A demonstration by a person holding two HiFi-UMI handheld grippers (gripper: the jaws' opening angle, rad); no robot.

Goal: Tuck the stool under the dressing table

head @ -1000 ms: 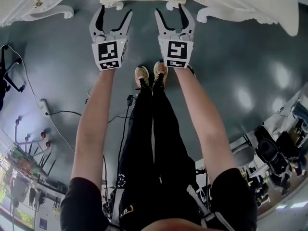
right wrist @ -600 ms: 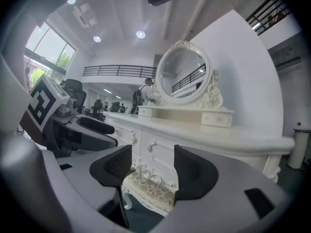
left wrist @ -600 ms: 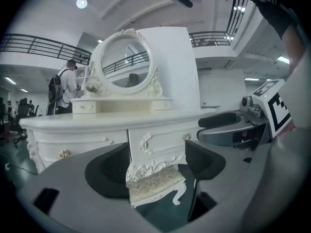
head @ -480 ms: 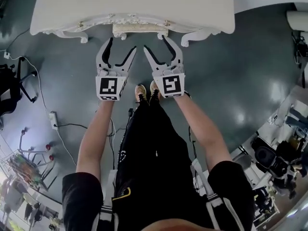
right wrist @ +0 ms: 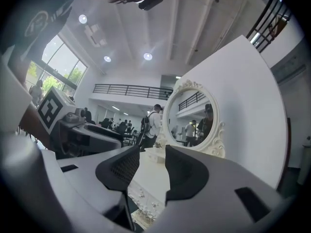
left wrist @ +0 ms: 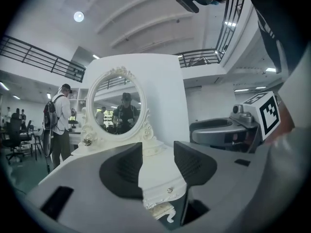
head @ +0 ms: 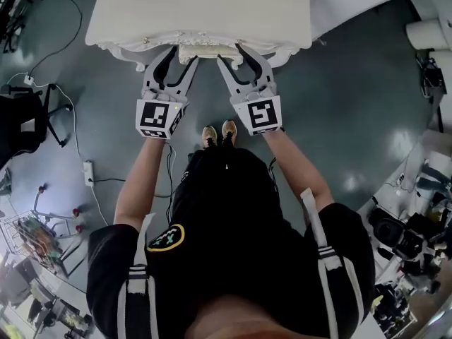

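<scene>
The white dressing table (head: pixel 205 9) stands in front of me, its top seen from above. The stool's cream seat edge (head: pixel 206 52) shows under the table's front rim, between its carved legs. My left gripper (head: pixel 182 56) and right gripper (head: pixel 233 55) are held side by side over that rim. Both point level at the table's oval mirror (left wrist: pixel 116 113) (right wrist: pixel 192 113). The jaws of both have just been closing and still stand apart, with nothing between them. In the left gripper view the stool's carved edge (left wrist: pixel 163 212) peeks out below the tabletop (left wrist: pixel 155 178).
A power strip with cables (head: pixel 88 171) lies on the grey floor at the left, near a black chair (head: pixel 21 119). White cylinders (head: pixel 427 30) stand at the upper right, and equipment (head: pixel 402 232) at the lower right. A person with a backpack (left wrist: pixel 58 125) stands beyond the table.
Both grippers have risen from near the floor to tabletop height, and the head view has risen with them. Their jaws are narrower than before. The tabletop now shows from above.
</scene>
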